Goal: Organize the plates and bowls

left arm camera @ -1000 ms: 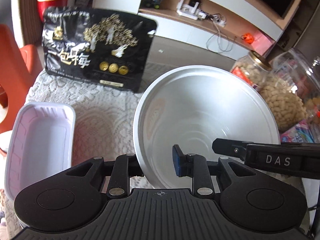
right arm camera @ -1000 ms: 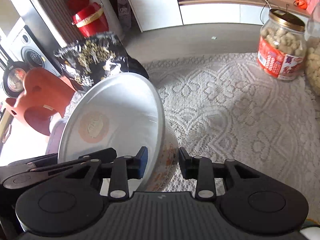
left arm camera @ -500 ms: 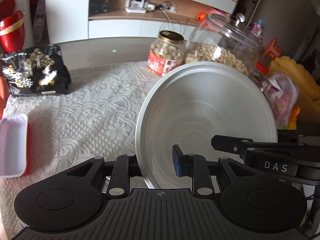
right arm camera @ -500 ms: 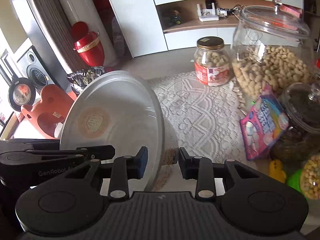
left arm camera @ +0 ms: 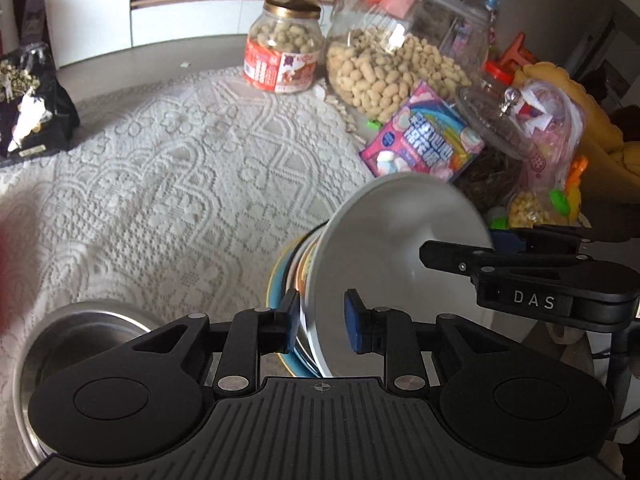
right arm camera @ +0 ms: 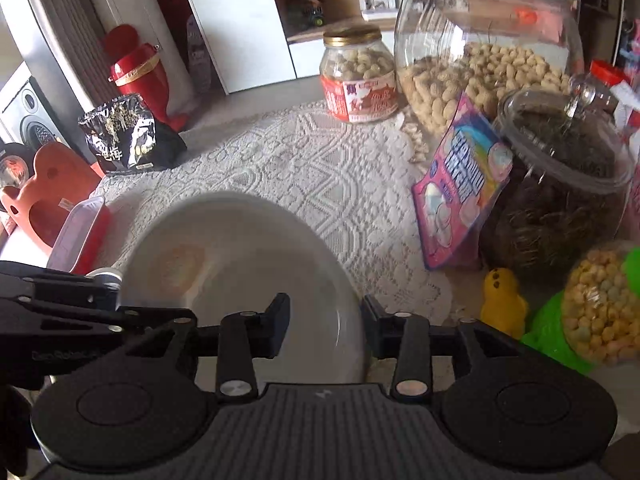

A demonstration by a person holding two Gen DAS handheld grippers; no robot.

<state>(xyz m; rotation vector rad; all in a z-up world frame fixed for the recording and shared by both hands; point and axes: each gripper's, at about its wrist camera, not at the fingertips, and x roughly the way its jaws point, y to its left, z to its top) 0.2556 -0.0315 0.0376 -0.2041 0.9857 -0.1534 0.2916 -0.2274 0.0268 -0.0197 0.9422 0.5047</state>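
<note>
A white bowl with a printed outer wall sits tilted on a stack of plates near the table's front right. It also shows in the right wrist view. My left gripper straddles the bowl's near rim with its pads slightly apart from it. My right gripper straddles the opposite rim with a wider gap. A steel bowl sits at the lower left of the left wrist view.
A lace cloth covers the table. Peanut jars, a large glass jar, a pink sweets packet and a dark-filled jar stand at the right. A black snack bag and a red tray lie at the left.
Both grippers carried the bowl rightward and lowered it onto the plate stack. Both jaws have opened off the rim; the bowl has tipped flatter.
</note>
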